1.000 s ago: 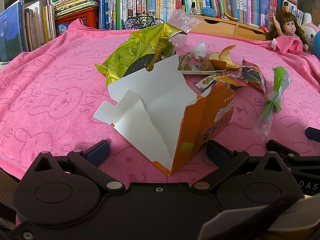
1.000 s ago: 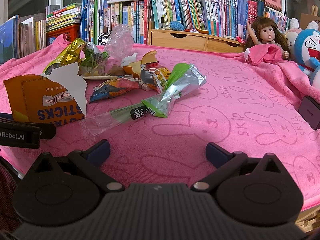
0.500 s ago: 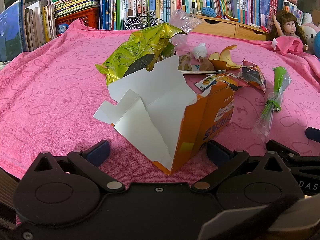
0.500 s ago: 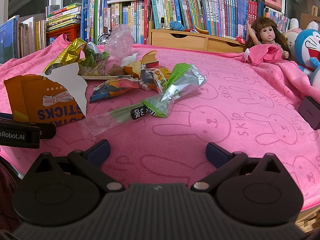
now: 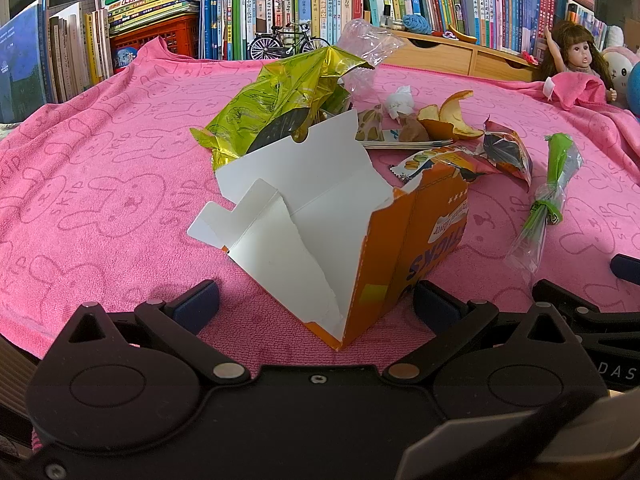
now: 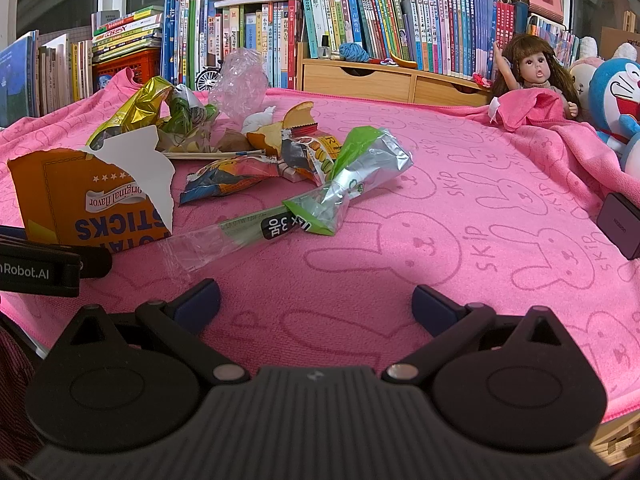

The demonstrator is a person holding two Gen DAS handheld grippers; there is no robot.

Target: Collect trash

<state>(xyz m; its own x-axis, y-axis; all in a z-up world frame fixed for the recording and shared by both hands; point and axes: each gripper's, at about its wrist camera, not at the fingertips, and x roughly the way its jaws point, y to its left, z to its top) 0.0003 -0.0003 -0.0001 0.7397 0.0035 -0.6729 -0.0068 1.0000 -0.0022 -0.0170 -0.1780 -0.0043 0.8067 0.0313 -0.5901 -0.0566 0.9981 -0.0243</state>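
Note:
A torn orange snack box (image 5: 392,256) with a white inside stands on the pink towel (image 5: 100,184), its near corner between the fingers of my open left gripper (image 5: 316,304), which is not closed on it. Behind it lie a yellow-green foil bag (image 5: 280,100), orange peel (image 5: 448,120), a clear plastic bag (image 5: 368,40) and small wrappers. A green and silver wrapper (image 5: 548,196) lies to the right. In the right wrist view that wrapper (image 6: 348,188) lies ahead and left of my open right gripper (image 6: 316,300), which holds nothing. The box (image 6: 88,200) is at far left.
Bookshelves (image 6: 360,20) and a wooden drawer unit (image 6: 380,80) line the back. A doll (image 6: 528,72) and plush toys (image 6: 612,92) sit at the right. A dark device (image 6: 620,228) lies on the towel at the right edge. The left gripper's body (image 6: 36,268) shows at left.

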